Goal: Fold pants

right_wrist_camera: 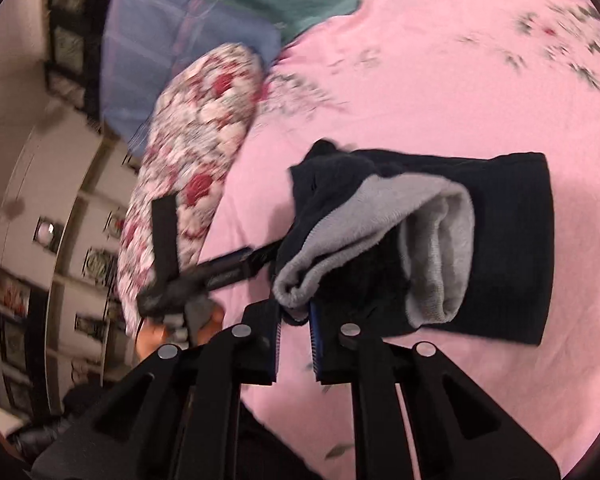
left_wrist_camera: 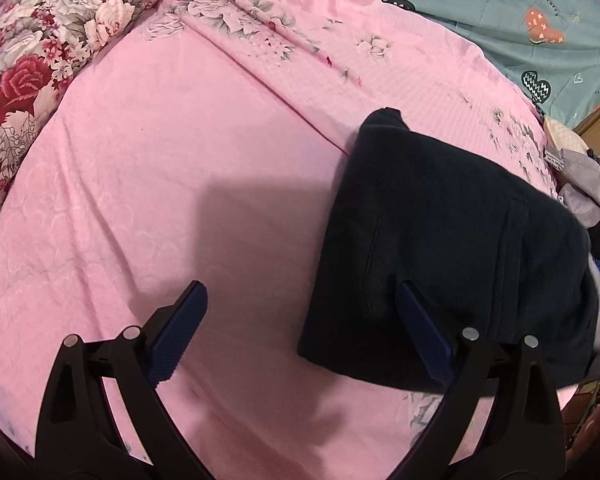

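The dark navy pants (left_wrist_camera: pixel 440 220) lie folded in a thick bundle on the pink bed sheet (left_wrist_camera: pixel 180 140). My left gripper (left_wrist_camera: pixel 300 286) hovers over the sheet, open wide, its right finger over the bundle's near left corner and nothing between the pads. In the right wrist view the pants (right_wrist_camera: pixel 508 240) show a turned-back flap with grey fleece lining (right_wrist_camera: pixel 432 208). My right gripper (right_wrist_camera: pixel 295 312) is shut on the rolled grey edge of that flap, holding it off the bundle. The left gripper (right_wrist_camera: pixel 220 224), held by a hand (right_wrist_camera: pixel 152 336), shows open to the left.
A red-and-white floral pillow (left_wrist_camera: pixel 40 40) lies at the sheet's far left, also as the pillow (right_wrist_camera: pixel 196 152). A teal quilt (left_wrist_camera: pixel 520 12) covers the far side. Grey clothes (left_wrist_camera: pixel 588 176) are heaped at the right edge. A blue pillow (right_wrist_camera: pixel 160 40) and white shelving (right_wrist_camera: pixel 60 240) lie beyond the bed.
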{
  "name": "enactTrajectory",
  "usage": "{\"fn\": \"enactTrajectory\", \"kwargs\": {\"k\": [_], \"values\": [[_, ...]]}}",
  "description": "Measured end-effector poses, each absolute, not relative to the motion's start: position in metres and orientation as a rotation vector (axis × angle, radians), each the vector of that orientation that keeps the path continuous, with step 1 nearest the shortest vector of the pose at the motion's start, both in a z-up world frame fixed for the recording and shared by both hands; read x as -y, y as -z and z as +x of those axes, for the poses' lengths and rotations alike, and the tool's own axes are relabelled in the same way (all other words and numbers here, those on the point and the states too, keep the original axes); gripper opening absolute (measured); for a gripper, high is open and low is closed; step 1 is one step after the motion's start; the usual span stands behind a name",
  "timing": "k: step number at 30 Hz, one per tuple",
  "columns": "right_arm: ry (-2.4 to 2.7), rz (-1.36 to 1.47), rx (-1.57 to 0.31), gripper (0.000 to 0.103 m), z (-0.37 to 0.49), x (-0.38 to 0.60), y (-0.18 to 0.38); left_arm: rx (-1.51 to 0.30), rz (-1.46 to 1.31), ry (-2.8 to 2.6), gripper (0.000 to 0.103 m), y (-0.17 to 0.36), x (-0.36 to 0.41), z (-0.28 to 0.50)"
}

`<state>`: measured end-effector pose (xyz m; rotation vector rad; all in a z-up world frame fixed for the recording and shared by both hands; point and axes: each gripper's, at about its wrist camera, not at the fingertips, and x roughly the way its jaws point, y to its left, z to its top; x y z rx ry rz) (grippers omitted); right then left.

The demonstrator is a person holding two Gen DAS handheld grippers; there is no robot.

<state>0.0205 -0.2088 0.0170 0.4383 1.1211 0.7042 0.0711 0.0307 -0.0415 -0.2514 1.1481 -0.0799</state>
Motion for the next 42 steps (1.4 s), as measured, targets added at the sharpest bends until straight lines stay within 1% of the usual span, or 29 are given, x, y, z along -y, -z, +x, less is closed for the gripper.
{"fn": "enactTrajectory", "kwargs": {"k": [2, 4, 6, 7, 8, 9, 10, 11, 12, 14, 16, 20, 22, 24, 25, 27, 28, 29, 31, 34, 36, 38, 39, 40, 41, 42], "values": [[-0.720, 0.397, -1.169, 0.012, 0.012, 0.207, -0.008, -1.160, -0.243, 0.098, 0.096, 0.047, -0.023, 0.071], [-0.549, 0.254, -1.222, 0.012, 0.015, 0.210, 0.020, -1.187, -0.208, 0.121, 0.096, 0.058, -0.009, 0.073], [-0.389, 0.191, -1.253, 0.016, 0.026, 0.220, 0.048, -1.202, -0.149, 0.110, 0.097, 0.069, 0.002, 0.073], [-0.412, 0.243, -1.280, 0.020, 0.030, 0.225, 0.057, -1.181, -0.127, 0.098, 0.099, 0.069, 0.005, 0.070], [-0.419, 0.257, -1.292, 0.028, 0.031, 0.228, 0.056, -1.171, -0.118, 0.089, 0.099, 0.068, 0.005, 0.068], [-0.413, 0.215, -1.287, 0.037, 0.028, 0.227, 0.049, -1.166, -0.114, 0.088, 0.099, 0.067, 0.005, 0.067], [-0.415, 0.168, -1.252, 0.048, 0.024, 0.228, 0.038, -1.171, -0.117, 0.092, 0.099, 0.068, 0.003, 0.067], [-0.425, 0.150, -1.215, 0.054, 0.020, 0.230, 0.028, -1.178, -0.129, 0.096, 0.099, 0.068, 0.001, 0.067], [-0.439, 0.163, -1.171, 0.057, 0.017, 0.238, 0.016, -1.186, -0.149, 0.099, 0.100, 0.070, -0.002, 0.068], [-0.400, 0.227, -1.118, 0.071, 0.024, 0.256, 0.004, -1.187, -0.151, 0.095, 0.100, 0.069, -0.001, 0.069], [-0.309, 0.252, -1.082, 0.078, 0.036, 0.268, 0.006, -1.186, -0.148, 0.091, 0.100, 0.070, -0.001, 0.069], [-0.343, 0.328, -1.162, 0.078, 0.066, 0.257, 0.032, -1.199, -0.164, 0.089, 0.100, 0.069, -0.004, 0.068], [-0.312, 0.283, -1.187, 0.078, 0.071, 0.244, 0.043, -1.208, -0.175, 0.082, 0.100, 0.069, -0.006, 0.070], [-0.307, 0.220, -1.145, 0.078, 0.069, 0.227, 0.040, -1.212, -0.183, 0.083, 0.100, 0.068, -0.008, 0.071], [-0.344, 0.212, -1.120, 0.063, 0.066, 0.219, 0.036, -1.218, -0.185, 0.082, 0.100, 0.068, -0.009, 0.072], [-0.355, 0.167, -1.081, 0.045, 0.060, 0.212, 0.027, -1.221, -0.198, 0.081, 0.100, 0.064, -0.013, 0.075], [-0.359, 0.151, -1.062, 0.019, 0.057, 0.211, 0.020, -1.215, -0.199, 0.080, 0.100, 0.061, -0.015, 0.075], [-0.395, 0.175, -1.052, 0.010, 0.056, 0.212, 0.014, -1.201, -0.203, 0.076, 0.100, 0.055, -0.018, 0.076], [-0.441, 0.244, -1.007, 0.009, 0.054, 0.221, -0.007, -1.164, -0.226, 0.061, 0.100, 0.042, -0.026, 0.075], [-0.440, 0.242, -0.890, 0.009, 0.045, 0.240, -0.045, -1.130, -0.242, 0.056, 0.100, 0.031, -0.031, 0.077], [-0.382, 0.225, -0.860, 0.009, 0.046, 0.256, -0.055, -1.133, -0.234, 0.049, 0.100, 0.034, -0.026, 0.081], [-0.326, 0.265, -0.943, 0.009, 0.063, 0.280, -0.035, -1.167, -0.218, 0.050, 0.100, 0.046, -0.015, 0.088], [-0.280, 0.236, -0.989, 0.010, 0.071, 0.285, -0.019, -1.183, -0.209, 0.055, 0.100, 0.053, -0.008, 0.090], [-0.212, 0.187, -1.033, 0.013, 0.082, 0.287, 0.001, -1.196, -0.193, 0.064, 0.100, 0.059, -0.001, 0.092], [-0.159, 0.142, -1.094, 0.021, 0.093, 0.286, 0.026, -1.214, -0.155, 0.060, 0.100, 0.066, 0.007, 0.093], [-0.144, 0.121, -1.123, 0.026, 0.098, 0.285, 0.042, -1.219, -0.119, 0.050, 0.100, 0.070, 0.012, 0.093]]}}
